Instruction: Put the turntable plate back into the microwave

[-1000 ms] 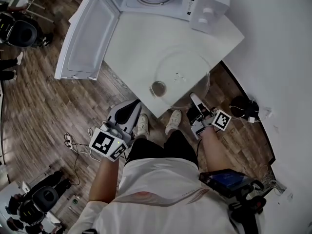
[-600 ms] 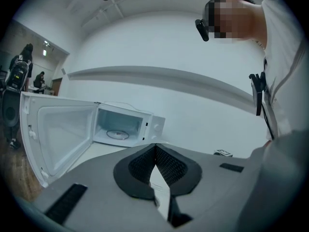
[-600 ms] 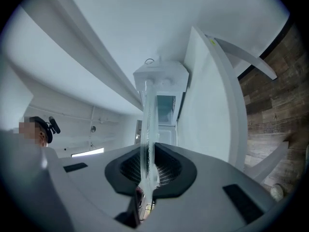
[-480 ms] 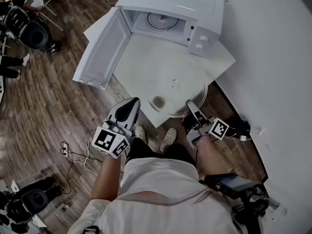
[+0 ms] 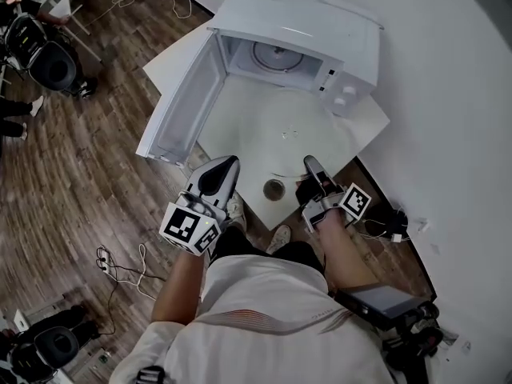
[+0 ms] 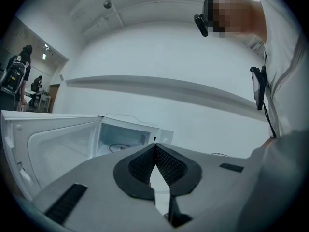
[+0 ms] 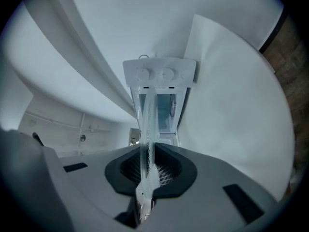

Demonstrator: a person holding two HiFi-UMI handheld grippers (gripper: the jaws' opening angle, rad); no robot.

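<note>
Our right gripper (image 7: 147,149) has its pads clenched on the rim of the clear glass turntable plate (image 7: 147,122), which runs edge-on up the middle of the right gripper view toward the microwave (image 7: 159,74). Our left gripper (image 6: 155,148) has its pads pressed together at the tips with nothing between them.

In the head view the right gripper (image 5: 310,166) sits right of centre and the left gripper (image 5: 221,171) left of centre. The turntable plate (image 5: 274,189) lies between them over the near corner of the white table (image 5: 364,122), and we can barely make out its outline.

Further up the frame the microwave (image 5: 308,22) stands on the table with its door (image 5: 180,106) swung wide toward the left. The roller ring (image 5: 276,57) shows inside its cavity.
</note>
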